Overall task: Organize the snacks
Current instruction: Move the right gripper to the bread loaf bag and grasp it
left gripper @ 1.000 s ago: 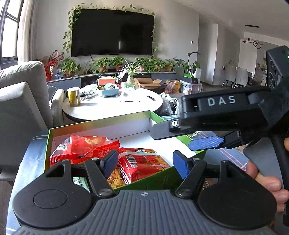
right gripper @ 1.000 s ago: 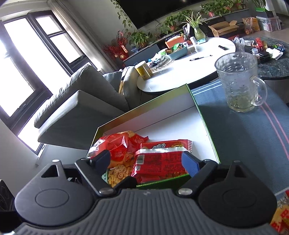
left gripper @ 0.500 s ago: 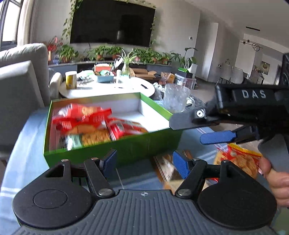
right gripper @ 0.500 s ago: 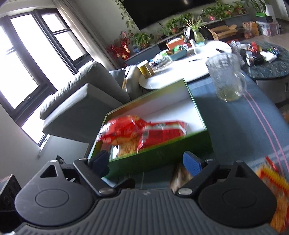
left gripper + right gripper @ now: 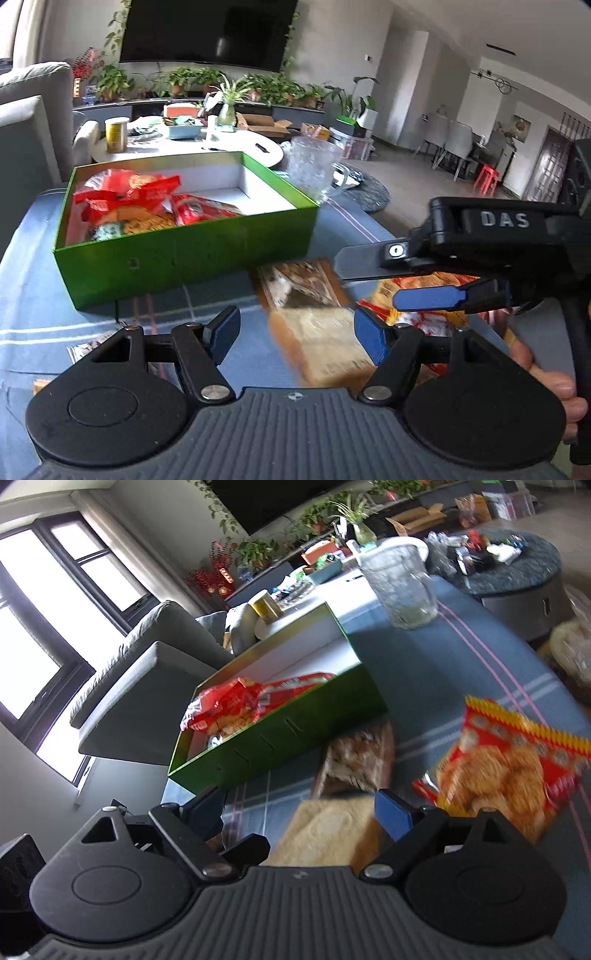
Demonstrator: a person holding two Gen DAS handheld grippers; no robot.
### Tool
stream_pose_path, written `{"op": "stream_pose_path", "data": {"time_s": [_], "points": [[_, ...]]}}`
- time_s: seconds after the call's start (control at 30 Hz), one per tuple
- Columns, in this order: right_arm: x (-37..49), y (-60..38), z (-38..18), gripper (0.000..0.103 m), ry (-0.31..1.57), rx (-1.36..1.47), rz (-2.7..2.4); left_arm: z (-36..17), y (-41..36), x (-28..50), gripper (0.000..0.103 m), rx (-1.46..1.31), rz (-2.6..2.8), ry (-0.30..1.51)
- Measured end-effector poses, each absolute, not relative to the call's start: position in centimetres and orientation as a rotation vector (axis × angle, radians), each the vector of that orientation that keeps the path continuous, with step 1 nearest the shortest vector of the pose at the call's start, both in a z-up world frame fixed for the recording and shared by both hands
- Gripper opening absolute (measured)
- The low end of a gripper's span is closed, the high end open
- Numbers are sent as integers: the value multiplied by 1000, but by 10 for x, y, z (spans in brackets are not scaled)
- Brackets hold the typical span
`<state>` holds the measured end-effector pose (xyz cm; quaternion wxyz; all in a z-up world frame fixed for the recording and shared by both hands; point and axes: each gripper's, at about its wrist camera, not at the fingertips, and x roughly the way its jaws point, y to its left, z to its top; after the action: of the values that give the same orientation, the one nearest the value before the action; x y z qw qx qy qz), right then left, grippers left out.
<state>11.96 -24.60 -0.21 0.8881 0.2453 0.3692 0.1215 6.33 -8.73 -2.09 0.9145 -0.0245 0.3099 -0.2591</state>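
A green box (image 5: 184,251) on the blue tablecloth holds several red snack packs (image 5: 129,199); it also shows in the right wrist view (image 5: 280,738). In front of it lie a brown snack pack (image 5: 301,282), a tan bread-like pack (image 5: 325,343) and a red-yellow snack bag (image 5: 509,768). My left gripper (image 5: 295,332) is open and empty, above the tan pack. My right gripper (image 5: 306,808) is open and empty over the same packs; it appears in the left wrist view (image 5: 413,288) at the right.
A glass mug (image 5: 400,587) stands on the cloth beyond the box. A white round table (image 5: 192,144) with clutter, a grey sofa (image 5: 147,686) and a dark round table (image 5: 517,565) lie behind. Small wrappers (image 5: 85,349) lie at the near left.
Both grippers have pulled back from over the box toward the near side. The loose packs in front of the box have come into view under them. Both stayed open.
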Motion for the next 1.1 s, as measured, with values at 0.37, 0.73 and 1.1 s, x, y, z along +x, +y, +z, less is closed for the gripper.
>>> {"op": "stream_pose_path", "data": {"time_s": [0.37, 0.73, 1.1], "points": [[104, -246, -16, 56, 812, 522, 241, -23, -96, 42, 67, 4, -565, 648], [104, -245, -29, 56, 861, 566, 261, -26, -97, 42, 70, 5, -577, 662], [105, -235, -28, 34, 857, 517, 285, -22, -99, 38, 61, -9, -624, 627]]}}
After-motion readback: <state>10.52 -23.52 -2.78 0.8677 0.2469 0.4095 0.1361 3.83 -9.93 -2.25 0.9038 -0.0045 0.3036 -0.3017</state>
